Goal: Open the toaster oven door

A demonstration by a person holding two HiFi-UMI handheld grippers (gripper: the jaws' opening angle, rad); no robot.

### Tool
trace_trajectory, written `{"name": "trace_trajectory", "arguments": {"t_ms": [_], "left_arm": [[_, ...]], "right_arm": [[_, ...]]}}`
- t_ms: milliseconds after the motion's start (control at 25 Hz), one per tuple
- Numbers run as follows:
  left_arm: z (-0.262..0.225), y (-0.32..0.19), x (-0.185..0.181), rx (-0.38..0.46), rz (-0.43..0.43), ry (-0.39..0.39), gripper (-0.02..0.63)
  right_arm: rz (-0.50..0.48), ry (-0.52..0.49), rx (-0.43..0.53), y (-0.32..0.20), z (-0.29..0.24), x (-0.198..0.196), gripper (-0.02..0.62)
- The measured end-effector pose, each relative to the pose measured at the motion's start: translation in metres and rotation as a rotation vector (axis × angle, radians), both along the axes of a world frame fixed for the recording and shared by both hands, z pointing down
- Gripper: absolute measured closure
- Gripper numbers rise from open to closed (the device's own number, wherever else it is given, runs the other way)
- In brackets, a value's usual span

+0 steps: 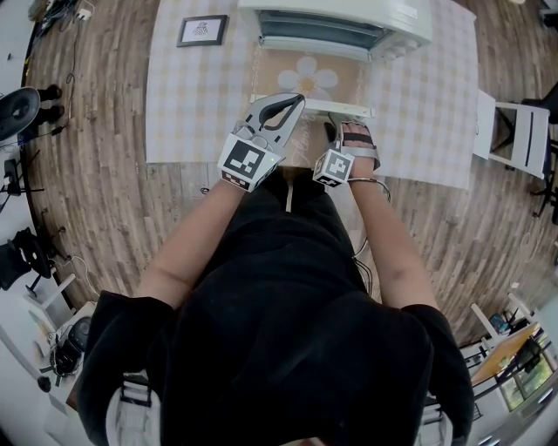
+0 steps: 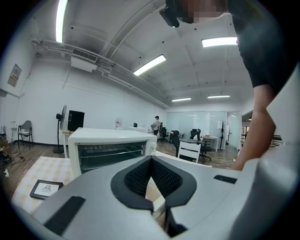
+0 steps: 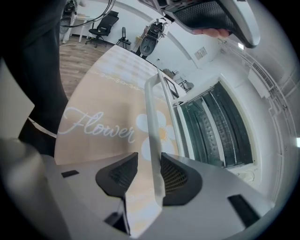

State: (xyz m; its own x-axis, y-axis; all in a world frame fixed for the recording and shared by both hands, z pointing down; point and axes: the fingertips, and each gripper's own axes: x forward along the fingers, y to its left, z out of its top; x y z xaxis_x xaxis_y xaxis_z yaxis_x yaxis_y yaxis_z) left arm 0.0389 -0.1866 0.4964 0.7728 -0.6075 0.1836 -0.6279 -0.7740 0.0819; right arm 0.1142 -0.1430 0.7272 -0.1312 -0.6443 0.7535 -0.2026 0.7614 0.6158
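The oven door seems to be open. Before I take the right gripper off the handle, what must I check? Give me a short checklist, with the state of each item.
1. Oven door lies fully down: ok.
2. Right gripper has its jaws apart around the handle: ok.
3. Handle is free of both pads: cannot tell; it sits close against one pad.
4. Left gripper holds nothing: ok, shut and empty.
5. Picture frame is out of the way: ok, beside the toaster oven.
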Motion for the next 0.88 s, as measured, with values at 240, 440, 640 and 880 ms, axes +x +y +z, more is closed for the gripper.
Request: {"name": "trace_trajectory", "arguments": {"t_ms": [240,440,640,880], "left_arm": [[-0.002,-0.002,-0.005,0.003,-0.008,-0.001,0.594],[-0.002,-0.001,-0.008,0.005,-0.011,-0.003,0.594],[-0.003,-0.001,-0.01,0.005,-0.012,0.0,0.594],[-0.003,-0.001,-0.012,0.005,-0.017,0.003,0.592]], "right_arm": [[0.007,0.011,-0.038,0.008,0.01,0.003,0.439],[0.018,0.001,-0.056,0.01,0.012,0.002,0.439],[0.026,0.004,-0.066,0.011,0.012,0.002,0.437],[0.018,-0.008,-0.079,0.016,0.006,-0.002,0.437]]}}
